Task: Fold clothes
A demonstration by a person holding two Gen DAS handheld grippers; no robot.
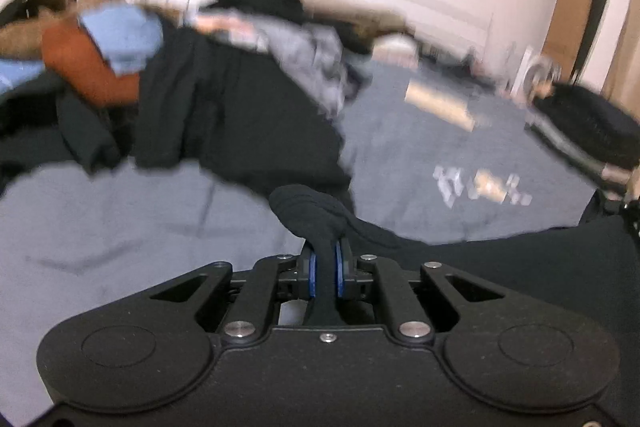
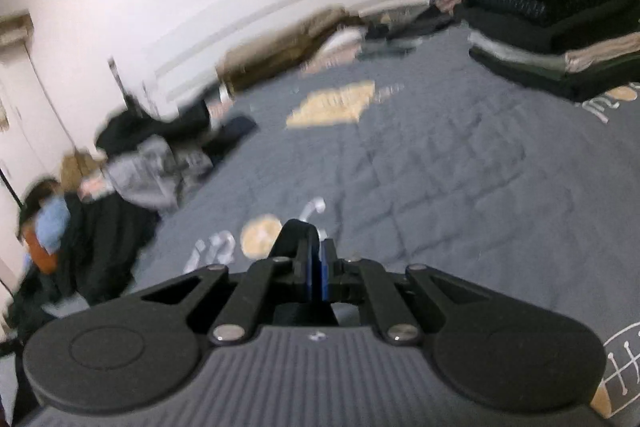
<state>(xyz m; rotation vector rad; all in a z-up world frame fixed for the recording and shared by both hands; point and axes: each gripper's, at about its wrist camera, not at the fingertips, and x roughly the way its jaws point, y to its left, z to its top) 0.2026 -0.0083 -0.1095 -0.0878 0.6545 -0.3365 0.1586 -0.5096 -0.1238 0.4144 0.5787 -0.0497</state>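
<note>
My left gripper (image 1: 326,259) is shut on a bunched black garment (image 1: 308,211). The cloth bulges above the blue pads and trails off to the lower right over the grey quilt (image 1: 120,227). Behind it lies a heap of unfolded clothes (image 1: 240,87): black, grey, light blue and orange pieces. In the right wrist view my right gripper (image 2: 318,259) is shut above the quilt (image 2: 440,167), and no cloth shows between its pads. The heap of unfolded clothes (image 2: 120,187) lies at the left in that view. Both views are blurred by motion.
A stack of folded dark clothes (image 2: 552,15) sits on the bed at the far right, also seen as the stack (image 1: 592,123). Pillows and a white headboard (image 2: 280,39) run along the far wall. A wooden door (image 1: 572,7) stands at the back right.
</note>
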